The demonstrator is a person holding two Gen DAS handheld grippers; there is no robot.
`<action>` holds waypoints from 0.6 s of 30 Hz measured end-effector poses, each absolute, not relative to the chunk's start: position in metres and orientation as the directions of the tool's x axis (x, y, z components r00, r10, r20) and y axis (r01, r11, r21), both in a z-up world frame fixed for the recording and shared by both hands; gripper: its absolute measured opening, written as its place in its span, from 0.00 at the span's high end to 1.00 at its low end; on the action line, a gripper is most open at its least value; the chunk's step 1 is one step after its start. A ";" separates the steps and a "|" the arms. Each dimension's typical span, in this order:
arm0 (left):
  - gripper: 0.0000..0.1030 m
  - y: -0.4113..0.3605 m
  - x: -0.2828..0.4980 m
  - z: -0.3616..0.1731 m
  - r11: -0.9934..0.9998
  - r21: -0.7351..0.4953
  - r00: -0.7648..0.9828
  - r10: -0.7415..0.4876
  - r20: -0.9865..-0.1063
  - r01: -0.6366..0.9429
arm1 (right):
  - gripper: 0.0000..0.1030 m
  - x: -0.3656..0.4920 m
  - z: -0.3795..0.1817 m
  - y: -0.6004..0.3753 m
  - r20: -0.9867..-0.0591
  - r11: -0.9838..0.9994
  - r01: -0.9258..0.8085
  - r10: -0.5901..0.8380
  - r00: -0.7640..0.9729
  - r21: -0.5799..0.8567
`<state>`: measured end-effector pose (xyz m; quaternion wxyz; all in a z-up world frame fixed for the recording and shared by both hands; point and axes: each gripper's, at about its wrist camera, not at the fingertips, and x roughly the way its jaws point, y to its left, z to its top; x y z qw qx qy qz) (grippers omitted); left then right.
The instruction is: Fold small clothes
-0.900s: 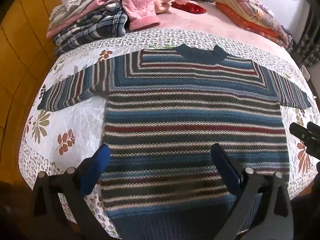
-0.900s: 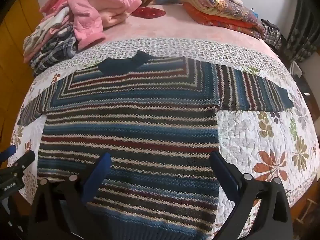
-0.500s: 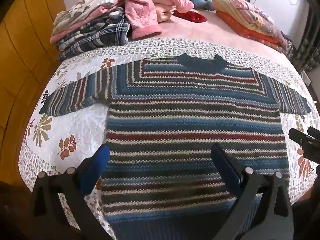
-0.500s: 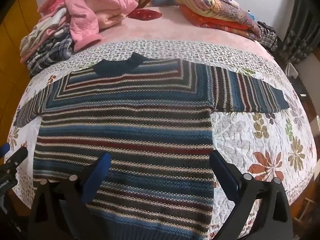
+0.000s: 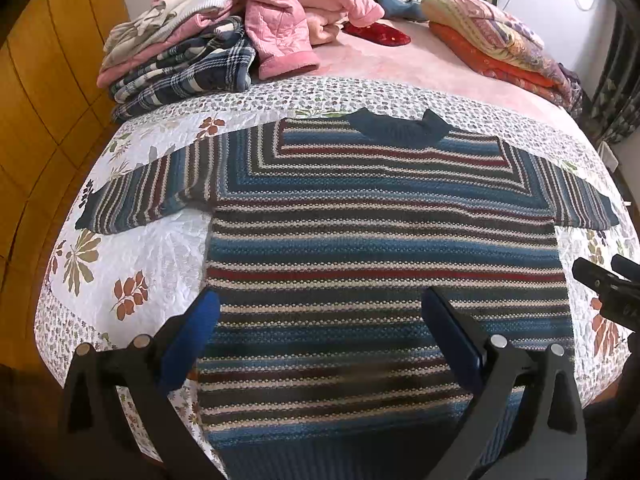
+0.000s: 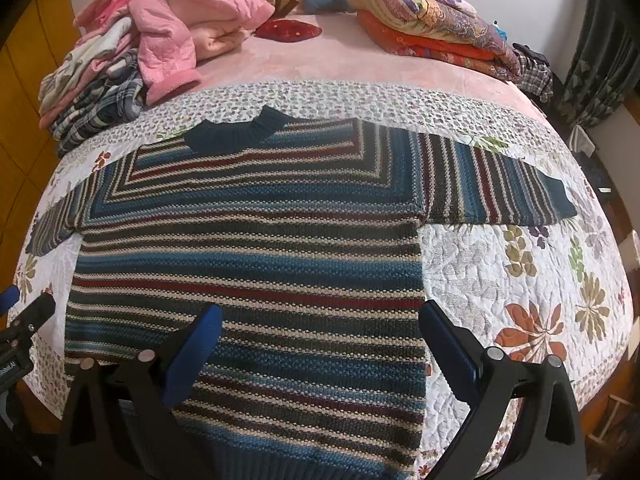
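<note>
A striped knit sweater (image 5: 380, 248) lies flat and spread out on a floral quilt (image 5: 132, 264) covering the near end of the bed, its dark collar (image 5: 398, 130) toward twelve o'clock and its hem at six o'clock, one sleeve reaching out to nine o'clock and the other to three o'clock; the left gripper (image 5: 320, 332) hangs over the lower part of the sweater with its blue-padded fingers spread wide apart and nothing between them; the right gripper (image 6: 320, 336) stands likewise over the lower right part of the sweater, fingers wide apart and empty, its right finger just at the sweater's side edge; from the left wrist view the right gripper's tip shows at three o'clock; beyond the quilt, a heap of pink and plaid clothes (image 5: 224, 36) sits at eleven o'clock, and folded patterned blankets (image 5: 496, 44) rest at one o'clock on a pink bedsheet (image 5: 400, 68).
</note>
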<state>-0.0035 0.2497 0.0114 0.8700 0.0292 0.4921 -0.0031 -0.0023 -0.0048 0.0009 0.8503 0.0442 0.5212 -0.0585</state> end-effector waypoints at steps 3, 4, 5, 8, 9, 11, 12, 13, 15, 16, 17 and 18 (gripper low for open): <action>0.03 0.248 -0.003 0.012 0.998 0.048 0.515 0.024 -0.857 0.033 | 0.04 -0.003 0.001 -0.005 -0.891 0.989 0.147 -0.055 0.450 0.014; 0.03 0.248 -0.004 0.011 0.998 0.047 0.516 0.022 -0.856 0.034 | 0.04 -0.003 0.001 -0.005 -0.891 0.989 0.146 -0.054 0.451 0.014; 0.03 0.248 -0.004 0.011 0.998 0.046 0.516 0.022 -0.856 0.034 | 0.04 -0.003 0.001 -0.005 -0.891 0.989 0.146 -0.052 0.451 0.016; 0.03 0.249 -0.004 0.011 0.998 0.048 0.517 0.023 -0.856 0.034 | 0.04 -0.003 0.001 -0.005 -0.891 0.989 0.148 -0.052 0.451 0.017; 0.03 0.249 -0.004 0.011 0.998 0.047 0.517 0.022 -0.856 0.035 | 0.04 -0.003 0.001 -0.005 -0.891 0.989 0.147 -0.053 0.451 0.016; 0.03 0.249 -0.004 0.011 0.998 0.049 0.516 0.023 -0.856 0.036 | 0.04 -0.003 0.001 -0.005 -0.891 0.989 0.147 -0.053 0.451 0.015; 0.03 0.248 -0.003 0.011 0.998 0.048 0.516 0.023 -0.856 0.037 | 0.04 -0.003 0.001 -0.005 -0.891 0.989 0.146 -0.053 0.451 0.015; 0.03 0.247 -0.003 0.012 0.998 0.048 0.515 0.022 -0.857 0.037 | 0.04 -0.003 0.001 -0.005 -0.891 0.989 0.145 -0.052 0.451 0.016; 0.03 0.245 -0.002 0.013 0.998 0.047 0.515 0.020 -0.857 0.039 | 0.04 -0.003 0.001 -0.005 -0.891 0.989 0.147 -0.052 0.452 0.017; 0.03 0.244 -0.002 0.014 0.998 0.046 0.514 0.020 -0.857 0.039 | 0.04 -0.003 0.001 -0.005 -0.891 0.989 0.147 -0.052 0.451 0.017; 0.03 0.245 -0.002 0.013 0.998 0.046 0.515 0.020 -0.857 0.039 | 0.04 -0.003 0.001 -0.005 -0.891 0.989 0.146 -0.053 0.452 0.016; 0.03 0.245 -0.002 0.013 0.998 0.047 0.515 0.020 -0.857 0.039 | 0.04 -0.003 0.001 -0.005 -0.891 0.989 0.146 -0.053 0.452 0.015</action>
